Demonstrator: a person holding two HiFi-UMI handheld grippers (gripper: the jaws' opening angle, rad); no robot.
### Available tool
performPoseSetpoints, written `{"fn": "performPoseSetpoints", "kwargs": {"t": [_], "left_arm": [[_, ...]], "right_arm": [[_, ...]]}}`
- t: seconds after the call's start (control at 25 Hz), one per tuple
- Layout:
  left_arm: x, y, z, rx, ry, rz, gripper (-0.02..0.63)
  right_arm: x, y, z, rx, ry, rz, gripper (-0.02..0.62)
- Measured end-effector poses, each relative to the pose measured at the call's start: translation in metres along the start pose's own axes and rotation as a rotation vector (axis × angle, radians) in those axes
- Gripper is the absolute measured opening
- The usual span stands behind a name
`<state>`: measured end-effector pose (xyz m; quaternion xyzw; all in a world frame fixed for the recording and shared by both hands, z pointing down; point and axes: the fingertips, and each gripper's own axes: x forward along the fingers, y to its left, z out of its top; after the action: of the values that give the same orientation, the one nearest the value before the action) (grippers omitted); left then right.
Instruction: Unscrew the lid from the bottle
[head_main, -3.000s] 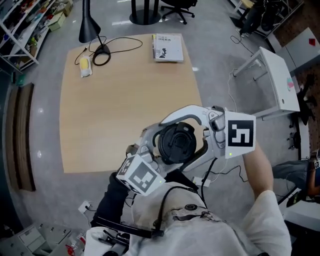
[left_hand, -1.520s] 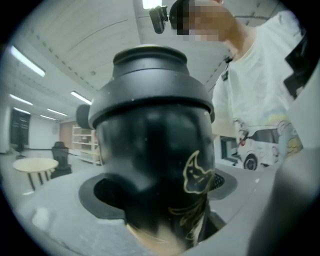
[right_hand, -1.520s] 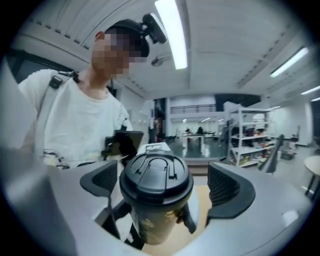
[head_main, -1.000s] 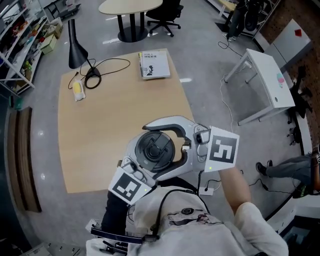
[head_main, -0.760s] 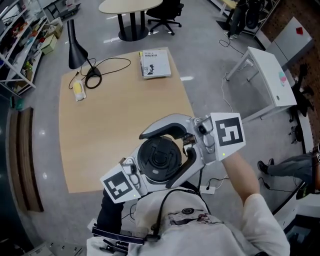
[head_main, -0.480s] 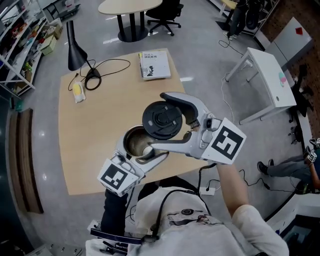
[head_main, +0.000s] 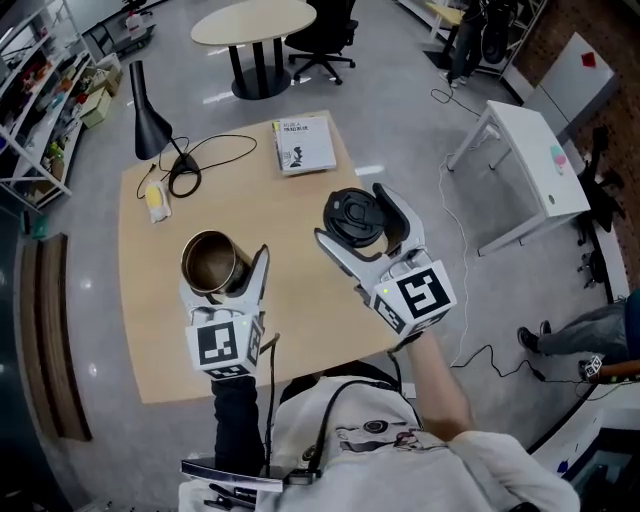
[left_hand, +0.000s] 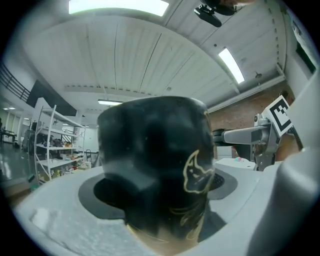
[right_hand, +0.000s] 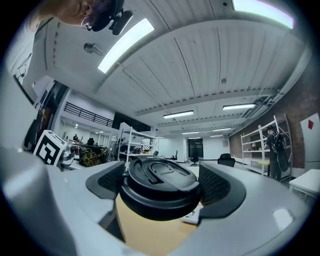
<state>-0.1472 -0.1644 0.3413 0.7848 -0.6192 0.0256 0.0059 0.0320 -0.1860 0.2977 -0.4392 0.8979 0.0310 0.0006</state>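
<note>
The left gripper (head_main: 224, 270) is clamped on the bottle (head_main: 207, 260), the right gripper (head_main: 357, 222) on the lid (head_main: 351, 211); both are held level, well apart.

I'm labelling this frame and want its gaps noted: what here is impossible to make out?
Bottle contents: head view, interior shadowed.
Lid underside: head and right gripper views, faces away.
Book print: head view, too small.
Bottle base: left gripper view, cut by lower edge.

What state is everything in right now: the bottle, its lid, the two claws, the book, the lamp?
bottle, open, upright, its lid off.
lid, off the bottle, held well apart from it.
left gripper, shut on the bottle.
right gripper, shut on the lid.
book, closed, lying flat on the table.
lamp, on the table, cord loose.
</note>
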Motion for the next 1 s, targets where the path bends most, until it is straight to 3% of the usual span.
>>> {"fn": "performPoseSetpoints", "kwargs": {"t": [0.48, 1.0], "left_arm": [[0.020, -0.013, 0.001, 0.045, 0.029, -0.026, 0.457], [0.032, -0.021, 0.005, 0.060, 0.026, -0.059, 0.457]], "right_arm": [[0.000, -0.010, -0.024, 0.014, 0.040, -0.026, 0.466], [0.005, -0.027, -0.023, 0.011, 0.041, -0.048, 0.466]]}}
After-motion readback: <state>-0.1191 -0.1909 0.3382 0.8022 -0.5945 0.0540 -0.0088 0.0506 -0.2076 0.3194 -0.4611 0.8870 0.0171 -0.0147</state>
